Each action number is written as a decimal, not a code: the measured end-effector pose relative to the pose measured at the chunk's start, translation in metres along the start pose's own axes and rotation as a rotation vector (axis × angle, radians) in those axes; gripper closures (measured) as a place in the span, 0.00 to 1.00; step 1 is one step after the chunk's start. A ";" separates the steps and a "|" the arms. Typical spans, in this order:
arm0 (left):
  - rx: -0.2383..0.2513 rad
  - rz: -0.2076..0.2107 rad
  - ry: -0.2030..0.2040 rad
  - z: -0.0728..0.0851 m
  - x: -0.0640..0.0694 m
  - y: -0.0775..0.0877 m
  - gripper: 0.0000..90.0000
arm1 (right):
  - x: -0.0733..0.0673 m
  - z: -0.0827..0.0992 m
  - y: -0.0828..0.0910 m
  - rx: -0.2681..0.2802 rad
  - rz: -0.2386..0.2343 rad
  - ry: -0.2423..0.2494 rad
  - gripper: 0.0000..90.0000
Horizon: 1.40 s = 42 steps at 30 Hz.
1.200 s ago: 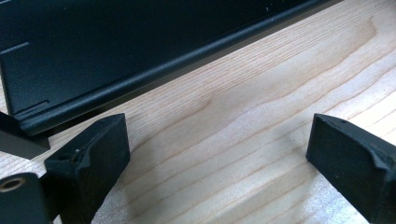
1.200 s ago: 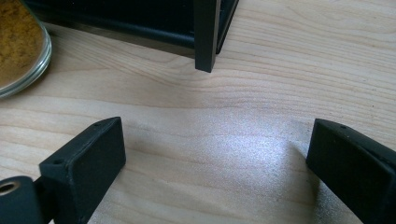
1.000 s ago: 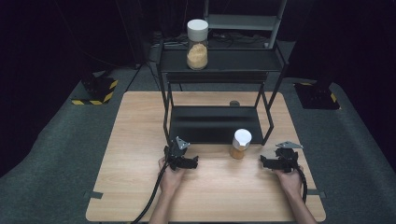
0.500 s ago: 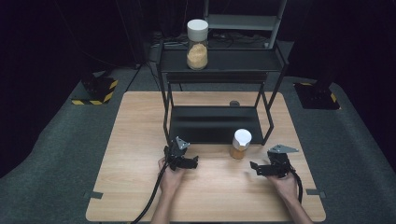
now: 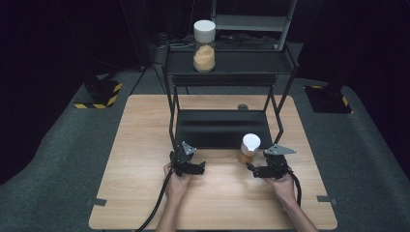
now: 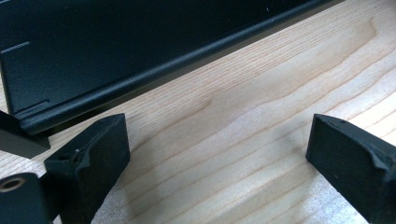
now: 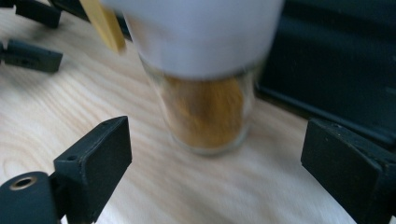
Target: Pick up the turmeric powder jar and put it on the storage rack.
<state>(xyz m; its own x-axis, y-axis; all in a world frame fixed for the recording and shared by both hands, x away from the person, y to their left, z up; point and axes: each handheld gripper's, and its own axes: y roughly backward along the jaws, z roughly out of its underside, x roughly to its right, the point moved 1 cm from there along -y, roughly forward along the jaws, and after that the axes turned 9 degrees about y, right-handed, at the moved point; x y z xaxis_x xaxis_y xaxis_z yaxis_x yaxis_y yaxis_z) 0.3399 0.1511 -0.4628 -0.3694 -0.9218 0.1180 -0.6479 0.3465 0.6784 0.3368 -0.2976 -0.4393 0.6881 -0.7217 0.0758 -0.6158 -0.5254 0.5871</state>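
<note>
From above, we are seeing the small jar standing on the surface before the black rack, just left of the right gripper. The left gripper is resting nearer left. Along the left gripper, we are finding jaws spread over bare wood. Along the right gripper, jaws, just closing somewhat, are standing spread, the jar just beyond, untouched.

We can read no text, label, brand or number anywhere. The one sign we make out is the yellow-and-black hazard striping on the black floor base left of the table; it bears no wording.
</note>
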 end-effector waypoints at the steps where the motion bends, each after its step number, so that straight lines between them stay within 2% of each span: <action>1: 0.000 0.000 0.000 0.000 0.000 0.000 0.07 | -0.001 -0.002 -0.002 0.003 0.005 0.000 0.11; 11: 0.000 -0.001 -0.001 0.000 0.000 0.000 0.07 | -0.010 -0.009 -0.012 0.034 0.053 0.021 0.17; 23: 0.000 0.000 -0.001 0.000 0.000 0.000 0.07 | -0.017 -0.009 -0.019 0.074 0.082 0.060 0.25; 32: 0.000 0.000 -0.001 0.000 0.000 0.000 0.07 | -0.022 -0.007 -0.019 0.102 0.089 0.093 0.32; 35: 0.000 -0.001 -0.001 0.000 0.000 0.000 0.07 | -0.020 -0.005 -0.019 0.112 0.085 0.084 0.33; 38: 0.000 -0.001 0.000 0.000 0.000 0.000 0.07 | -0.015 -0.002 -0.019 0.126 0.064 0.055 0.34; 42: 0.001 -0.001 0.000 0.000 0.000 0.000 0.07 | -0.013 -0.002 -0.018 0.128 0.058 0.065 0.34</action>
<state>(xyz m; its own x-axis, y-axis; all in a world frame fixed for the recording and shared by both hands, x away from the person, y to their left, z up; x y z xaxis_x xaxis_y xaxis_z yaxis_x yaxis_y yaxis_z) 0.3398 0.1509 -0.4629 -0.3687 -0.9220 0.1180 -0.6487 0.3461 0.6778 0.3394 -0.2778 -0.4497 0.6705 -0.7241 0.1614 -0.6966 -0.5397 0.4727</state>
